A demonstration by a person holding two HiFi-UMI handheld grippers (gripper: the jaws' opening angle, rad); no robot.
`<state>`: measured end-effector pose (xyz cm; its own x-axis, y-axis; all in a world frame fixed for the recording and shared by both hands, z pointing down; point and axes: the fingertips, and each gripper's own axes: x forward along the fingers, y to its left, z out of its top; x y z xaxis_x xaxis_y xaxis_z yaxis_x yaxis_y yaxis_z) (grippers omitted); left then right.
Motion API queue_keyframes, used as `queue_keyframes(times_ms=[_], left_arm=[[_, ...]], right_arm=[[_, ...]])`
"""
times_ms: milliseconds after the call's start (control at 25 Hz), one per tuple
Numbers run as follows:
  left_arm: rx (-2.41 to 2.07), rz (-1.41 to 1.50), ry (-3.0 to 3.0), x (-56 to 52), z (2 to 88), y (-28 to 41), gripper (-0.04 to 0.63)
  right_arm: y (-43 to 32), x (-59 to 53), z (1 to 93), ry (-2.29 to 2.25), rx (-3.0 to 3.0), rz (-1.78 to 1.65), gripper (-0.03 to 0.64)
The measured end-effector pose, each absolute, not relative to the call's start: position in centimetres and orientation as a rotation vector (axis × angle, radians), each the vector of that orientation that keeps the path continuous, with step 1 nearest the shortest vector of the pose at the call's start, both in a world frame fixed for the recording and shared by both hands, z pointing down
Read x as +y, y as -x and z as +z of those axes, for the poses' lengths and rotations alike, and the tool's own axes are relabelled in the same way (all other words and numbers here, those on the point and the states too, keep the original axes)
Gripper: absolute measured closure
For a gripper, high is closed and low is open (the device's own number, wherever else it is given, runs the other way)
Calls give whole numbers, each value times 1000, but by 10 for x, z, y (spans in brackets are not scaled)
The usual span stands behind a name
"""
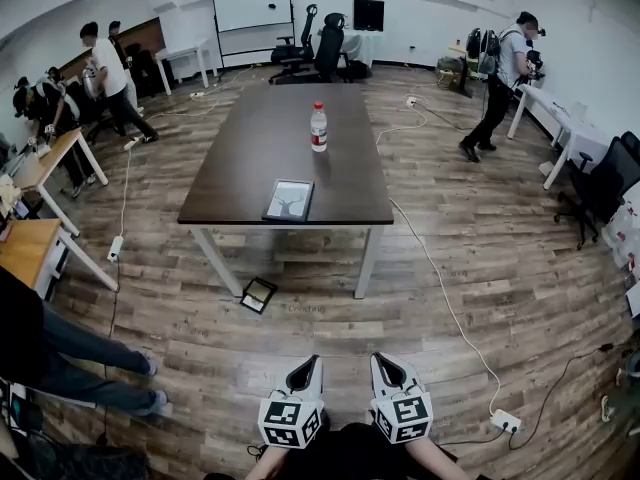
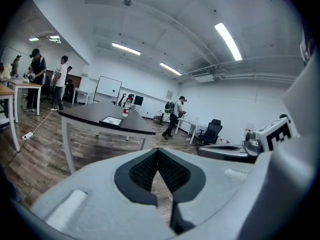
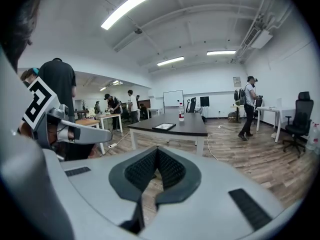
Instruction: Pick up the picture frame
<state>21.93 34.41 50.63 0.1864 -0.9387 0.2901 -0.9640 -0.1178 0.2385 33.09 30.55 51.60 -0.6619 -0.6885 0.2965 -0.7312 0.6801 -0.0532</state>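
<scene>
Jaws of both left gripper [image 1: 303, 376] and right gripper [image 1: 392, 372] are closed, empty, touching nothing.

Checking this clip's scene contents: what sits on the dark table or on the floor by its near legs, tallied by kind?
Frames: 2
Bottle: 1
Total: 3

Bright ceiling strip lights [image 3: 125, 8]; strong fisheye distortion, dark vignetted corners.
</scene>
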Motion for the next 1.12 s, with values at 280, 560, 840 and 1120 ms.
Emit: queue_keyframes(times_ms=[280, 560, 840, 1120], left_arm=[[-1752, 112, -2111, 301, 500, -159, 586], [-1682, 110, -2108, 265, 510, -109, 586], [-1583, 153, -2134, 248, 516, -73, 586], [-1581, 130, -2099, 241, 523, -50, 586]], right_arm=[[-259, 267, 517, -1087, -2640, 280, 611], [-208, 243, 525, -1080, -2588, 291, 611], [-164, 228, 527, -1120, -2579, 334, 611], [-145, 230, 538, -1082, -2553, 339, 611]])
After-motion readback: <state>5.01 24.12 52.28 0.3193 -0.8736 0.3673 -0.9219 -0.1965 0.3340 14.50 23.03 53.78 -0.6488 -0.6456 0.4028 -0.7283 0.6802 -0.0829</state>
